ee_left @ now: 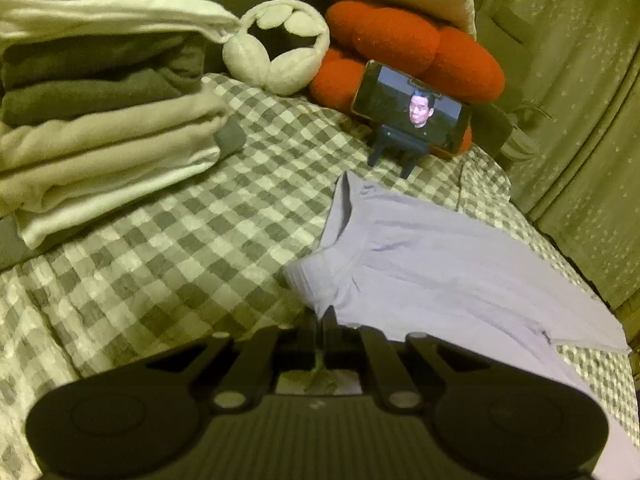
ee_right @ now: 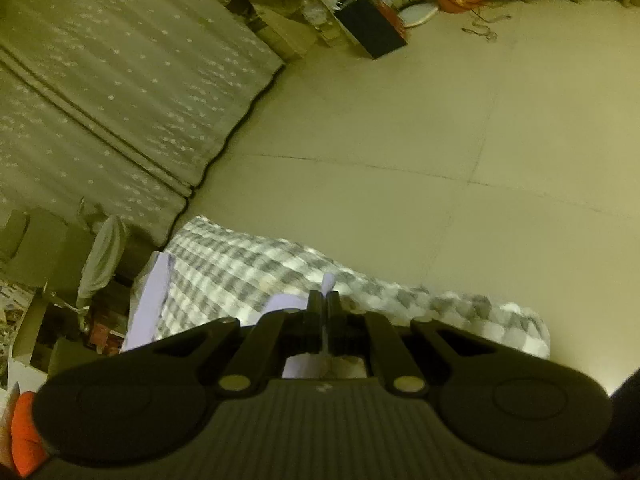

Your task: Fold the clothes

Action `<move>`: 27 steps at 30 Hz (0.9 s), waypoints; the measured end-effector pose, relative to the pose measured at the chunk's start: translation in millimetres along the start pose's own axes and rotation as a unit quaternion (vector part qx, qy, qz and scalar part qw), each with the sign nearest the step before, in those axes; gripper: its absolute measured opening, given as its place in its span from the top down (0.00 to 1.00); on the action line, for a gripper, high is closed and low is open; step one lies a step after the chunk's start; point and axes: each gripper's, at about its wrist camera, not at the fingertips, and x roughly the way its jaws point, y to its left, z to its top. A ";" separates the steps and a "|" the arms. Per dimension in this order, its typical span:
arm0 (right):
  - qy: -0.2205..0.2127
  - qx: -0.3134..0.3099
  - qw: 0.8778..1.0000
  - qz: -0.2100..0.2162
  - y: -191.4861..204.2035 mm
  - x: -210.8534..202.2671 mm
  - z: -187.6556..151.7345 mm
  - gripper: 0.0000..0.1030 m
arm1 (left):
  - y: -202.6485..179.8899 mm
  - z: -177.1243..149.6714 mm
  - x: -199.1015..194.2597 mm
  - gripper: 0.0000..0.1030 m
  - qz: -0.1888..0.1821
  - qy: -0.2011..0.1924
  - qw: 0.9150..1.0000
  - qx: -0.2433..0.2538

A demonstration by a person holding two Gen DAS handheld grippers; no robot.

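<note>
Lavender garment (ee_left: 432,264) lies flat on the checkered bedspread (ee_left: 160,240); we've got left gripper (ee_left: 325,316) and right gripper (ee_right: 325,300) each clenched on an edge, probably so we can lift and fold it evenly.

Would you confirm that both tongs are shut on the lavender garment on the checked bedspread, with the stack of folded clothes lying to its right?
Nearly: the left wrist view shows the stack of folded clothes to the left of the lavender garment, not its right. Both the left tongs and right tongs are indeed shut on it, on the checked bedspread.
</note>
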 end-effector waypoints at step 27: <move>-0.017 -0.073 0.995 0.070 69.5 23.4 40.2 0.96 | -4.7 36.8 -15.3 0.98 0.009 -0.013 0.998 -0.061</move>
